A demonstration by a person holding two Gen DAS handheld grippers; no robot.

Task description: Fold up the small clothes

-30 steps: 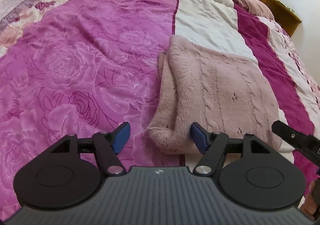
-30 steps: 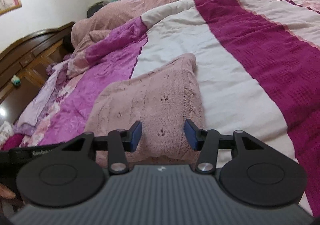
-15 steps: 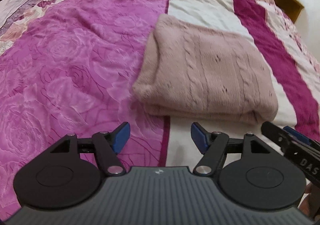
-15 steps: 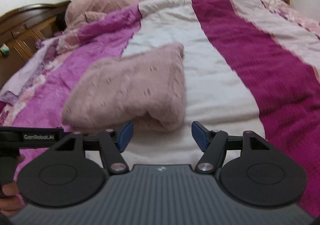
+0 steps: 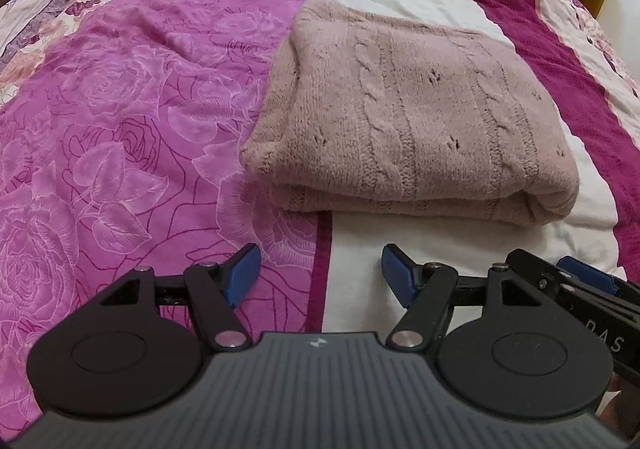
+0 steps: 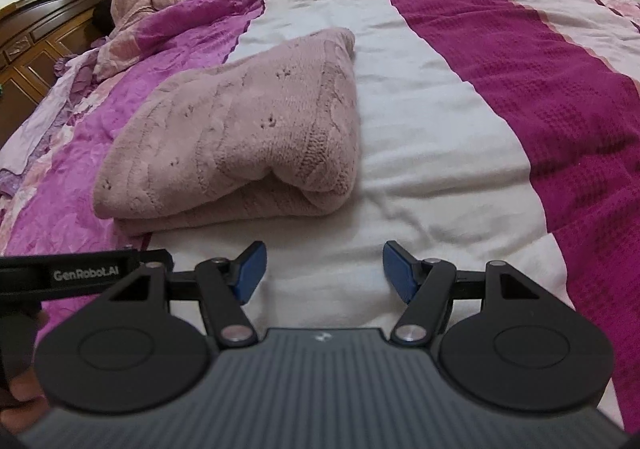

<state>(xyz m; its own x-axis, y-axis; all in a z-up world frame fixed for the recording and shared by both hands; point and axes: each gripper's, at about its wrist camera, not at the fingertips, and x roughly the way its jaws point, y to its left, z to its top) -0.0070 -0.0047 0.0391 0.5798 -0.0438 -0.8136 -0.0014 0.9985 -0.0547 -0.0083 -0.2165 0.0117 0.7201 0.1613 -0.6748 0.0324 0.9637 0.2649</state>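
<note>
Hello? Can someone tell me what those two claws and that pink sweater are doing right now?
Left claw open, empty. Right claw open, empty. Pink sweater folded, lying on the bedspread, clear of both claws. Nothing in the way.

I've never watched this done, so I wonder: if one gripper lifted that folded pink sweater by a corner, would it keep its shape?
Probably not. The pink sweater is soft cable knit in loose stacked layers, so it would likely droop and unfold. Its fuzzy surface should grip rather than slip. It looks bulky, yet probably light.
</note>
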